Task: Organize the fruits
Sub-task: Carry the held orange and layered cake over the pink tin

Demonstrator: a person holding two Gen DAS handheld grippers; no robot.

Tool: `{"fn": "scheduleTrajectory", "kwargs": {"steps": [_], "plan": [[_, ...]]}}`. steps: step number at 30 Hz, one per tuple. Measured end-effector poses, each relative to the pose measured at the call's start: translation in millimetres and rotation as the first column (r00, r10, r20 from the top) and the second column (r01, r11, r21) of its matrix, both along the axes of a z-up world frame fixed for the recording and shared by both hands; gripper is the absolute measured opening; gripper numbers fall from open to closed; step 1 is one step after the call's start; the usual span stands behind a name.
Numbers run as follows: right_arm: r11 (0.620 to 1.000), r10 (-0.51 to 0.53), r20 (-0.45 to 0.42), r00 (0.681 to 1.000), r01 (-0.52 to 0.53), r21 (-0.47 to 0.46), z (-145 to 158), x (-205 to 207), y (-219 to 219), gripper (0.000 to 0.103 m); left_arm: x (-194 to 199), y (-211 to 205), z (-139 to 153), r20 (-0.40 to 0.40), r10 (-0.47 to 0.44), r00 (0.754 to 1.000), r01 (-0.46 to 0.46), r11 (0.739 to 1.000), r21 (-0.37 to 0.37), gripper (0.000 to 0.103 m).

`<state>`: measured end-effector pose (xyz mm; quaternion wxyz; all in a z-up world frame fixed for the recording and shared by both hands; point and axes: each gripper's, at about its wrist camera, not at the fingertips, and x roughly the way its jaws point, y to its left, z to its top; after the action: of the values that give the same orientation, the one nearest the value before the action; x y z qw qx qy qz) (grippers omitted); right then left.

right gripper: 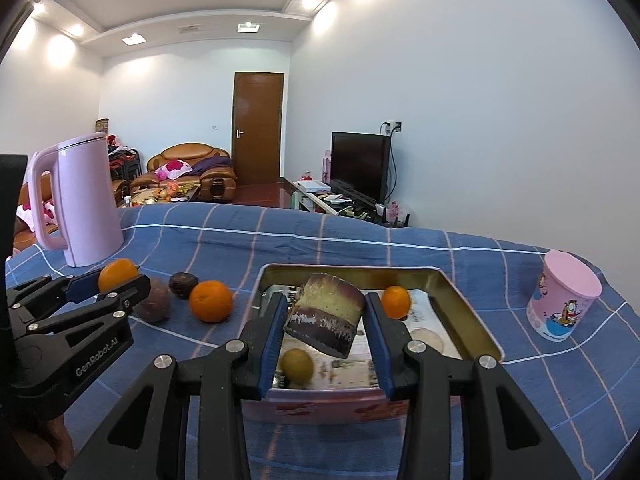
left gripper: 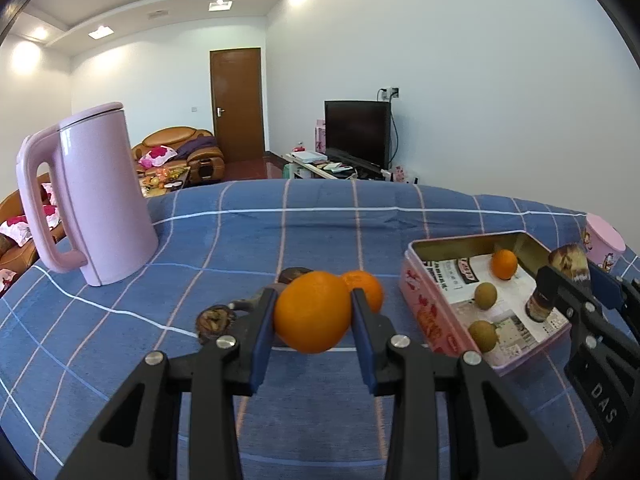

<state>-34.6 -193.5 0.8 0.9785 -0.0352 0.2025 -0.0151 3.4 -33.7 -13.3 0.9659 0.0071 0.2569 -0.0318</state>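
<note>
Black fingers with blue pads fill the bottom of both views; the left gripper (left gripper: 313, 312) pinches an orange (left gripper: 312, 312) by its flanks, lifted clear of the blue checked tablecloth (left gripper: 280, 220); the right gripper (right gripper: 326, 320) pinches a short cut piece of sugarcane (right gripper: 324, 314), tilted, hanging over the near end of the open tin (right gripper: 472, 312).

To do this step well, I judge the right hand should sink until the sugarcane is low inside the tin's walls, over the bare paper lining near the middle, then spread its pads slowly so the piece settles on its flat end or side and does not knock the small green fruit (right gripper: 297, 366) lying just beneath it; the left hand would do best to wait beside the tin's left wall until the right one is clear, since both claws will not fit in the tin comfortably; the orange is round and will roll, so it wants setting down against a wall or a neighbour, not dropping.

Sugarcane: purple-brown rind with whitish scuffs, pale yellow speckled cut face, stubby cylinder. Held orange: smooth, bright, slightly oval.

Already in the tin: a small orange (left gripper: 504, 264) toward the far corner and two green fruits; on the cloth left of the tin remain another orange (right gripper: 211, 301) and a few dark brown fruits; a pink kettle (left gripper: 96, 196) stands near the left edge, a pink cup (right gripper: 564, 300) near the right edge.
</note>
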Motion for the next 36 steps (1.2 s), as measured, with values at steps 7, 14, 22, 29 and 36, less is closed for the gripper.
{"fn": "scheduleTrajectory", "kwargs": {"steps": [7,14,22,29,36], "plan": [[0.999,-0.04,0.001,0.999,0.04,-0.001,0,1,-26,0.042,-3,-15,1,0.004,-0.029,1.0,0.029,1.0,-0.007,0.038],[0.996,-0.089,0.005,0.996,0.089,0.004,2,2,-51,0.042,-4,-40,3,0.019,-0.076,0.997,0.076,0.997,-0.004,0.038],[0.99,-0.142,-0.007,0.99,0.142,0.01,1,9,-78,0.042,6,-77,5,0.023,-0.155,0.988,0.154,0.988,0.004,0.038],[0.98,-0.198,-0.008,0.98,0.198,0.013,2,17,-99,0.042,22,-108,5,-0.002,-0.206,0.979,0.206,0.978,-0.009,0.038],[0.98,-0.199,-0.027,0.98,0.199,0.014,0,33,-105,0.042,42,-126,0,-0.054,-0.202,0.978,0.202,0.979,-0.007,0.038]]}}
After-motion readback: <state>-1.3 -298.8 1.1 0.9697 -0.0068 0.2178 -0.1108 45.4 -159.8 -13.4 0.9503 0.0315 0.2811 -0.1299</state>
